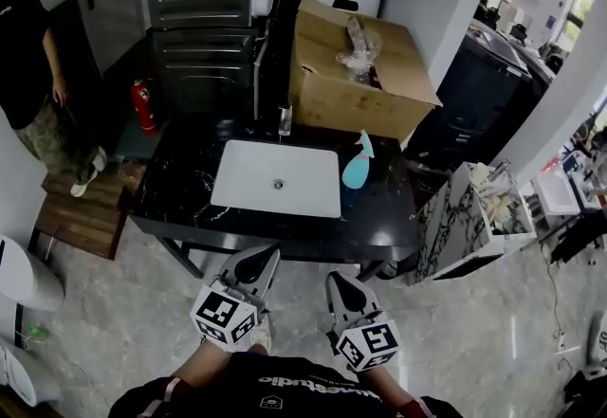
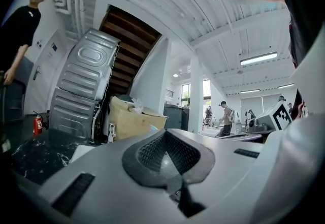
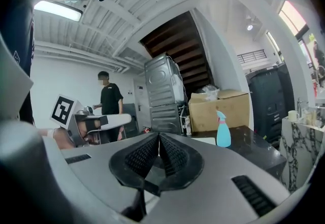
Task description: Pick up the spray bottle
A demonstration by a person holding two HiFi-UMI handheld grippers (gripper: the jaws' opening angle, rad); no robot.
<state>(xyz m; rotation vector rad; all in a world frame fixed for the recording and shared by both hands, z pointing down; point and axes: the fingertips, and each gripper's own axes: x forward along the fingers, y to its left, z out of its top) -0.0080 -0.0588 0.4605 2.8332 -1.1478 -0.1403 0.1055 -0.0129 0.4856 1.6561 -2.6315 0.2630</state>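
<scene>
The spray bottle (image 1: 356, 163) is teal with a light trigger head. It stands upright on the black marble counter (image 1: 379, 217), just right of the white sink (image 1: 278, 177). In the right gripper view the spray bottle (image 3: 223, 129) shows ahead and to the right, in front of the cardboard box. Both grippers hover over the floor in front of the counter, well short of the bottle. My left gripper (image 1: 264, 257) has its jaws together with nothing between them, and so does my right gripper (image 1: 340, 279). The closed pads fill the left gripper view (image 2: 165, 139) and the right gripper view (image 3: 159, 141).
A large cardboard box (image 1: 356, 70) sits behind the bottle, with a faucet (image 1: 284, 119) behind the sink. A person (image 1: 28, 75) stands at the far left near a fire extinguisher (image 1: 144, 108) and a wooden step (image 1: 85, 208). A marble-fronted cabinet (image 1: 465, 217) stands at the right.
</scene>
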